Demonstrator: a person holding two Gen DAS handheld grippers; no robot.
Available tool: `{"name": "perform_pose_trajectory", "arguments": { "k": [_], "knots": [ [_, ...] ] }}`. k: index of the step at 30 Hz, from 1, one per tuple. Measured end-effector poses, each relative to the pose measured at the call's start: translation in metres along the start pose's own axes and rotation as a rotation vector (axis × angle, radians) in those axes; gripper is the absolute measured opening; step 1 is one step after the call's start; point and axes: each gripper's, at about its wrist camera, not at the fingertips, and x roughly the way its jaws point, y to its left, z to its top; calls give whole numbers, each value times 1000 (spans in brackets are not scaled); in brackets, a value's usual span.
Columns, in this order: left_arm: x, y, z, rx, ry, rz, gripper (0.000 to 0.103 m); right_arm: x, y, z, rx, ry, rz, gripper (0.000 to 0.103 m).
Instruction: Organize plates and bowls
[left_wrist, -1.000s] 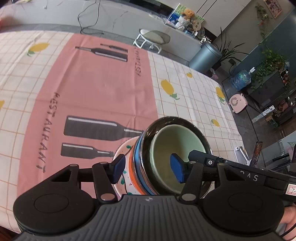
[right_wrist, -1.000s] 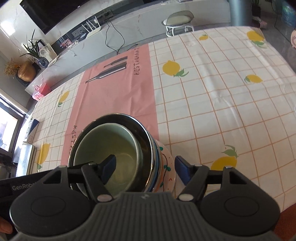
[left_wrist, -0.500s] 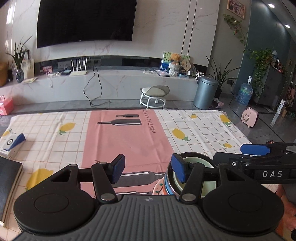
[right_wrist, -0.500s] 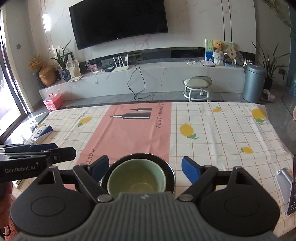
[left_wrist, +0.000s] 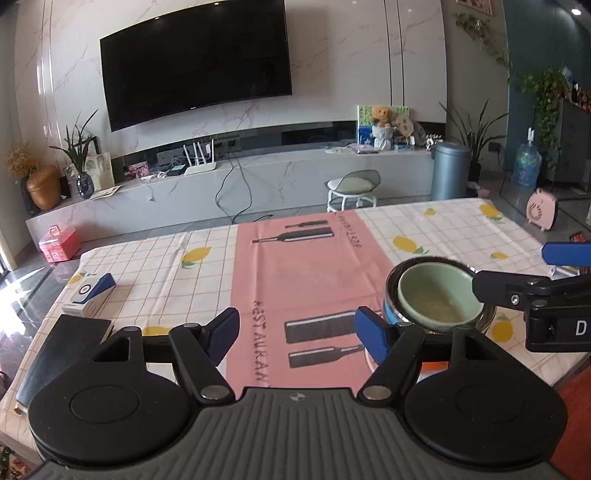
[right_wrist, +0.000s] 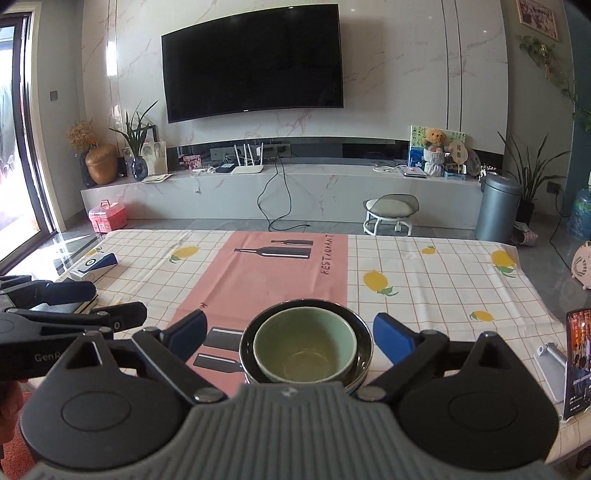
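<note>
A pale green bowl (right_wrist: 304, 343) sits nested in a dark glossy bowl (right_wrist: 364, 334), on top of stacked plates (left_wrist: 433, 366) with blue and orange rims. The stack stands on the tablecloth near the front edge. My right gripper (right_wrist: 290, 332) hovers just behind the stack. Its jaws are opening, and the blue pads (right_wrist: 391, 332) stand wide of the bowls without touching. My left gripper (left_wrist: 297, 332) is left of the stack (left_wrist: 439, 295) over the pink strip, jaws opening, with nothing between them. Each gripper shows in the other's view, the left gripper (right_wrist: 118, 299) and the right gripper (left_wrist: 517, 267).
A blue-and-white box (left_wrist: 90, 291) and a black flat pad (left_wrist: 62, 350) lie at the table's left end. A phone on a stand (right_wrist: 580, 362) sits at the right front corner. The checked lemon tablecloth (right_wrist: 424, 280) stretches away to the far edge.
Both grippers pulled back and up from the bowl stack and tilted toward level, so the room now shows. Their jaws spread wider. The stack stays on the table.
</note>
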Motion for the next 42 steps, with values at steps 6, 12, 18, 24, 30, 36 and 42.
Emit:
{"name": "perform_pose_trajectory", "arguments": {
  "k": [6, 12, 18, 24, 30, 36, 42],
  "knots": [
    [6, -5, -25, -32, 90, -4, 84, 0, 10, -27, -14, 19, -59, 96],
    [14, -3, -41, -54, 191, 32, 84, 13, 7, -44, 38, 117, -96, 96],
    [21, 2, -51, -96, 235, 48, 84, 28, 6, -62, 73, 242, -108, 96],
    [23, 0, -55, -101, 248, 46, 83, 29, 11, -67, 48, 257, -103, 96],
    [24, 0, -54, -91, 246, 49, 83, 29, 11, -67, 48, 260, -99, 96],
    [23, 1, -54, -96, 245, 55, 83, 29, 12, -66, 43, 259, -97, 96],
    [22, 1, -54, -95, 244, 53, 83, 29, 13, -66, 38, 257, -97, 96]
  ]
}}
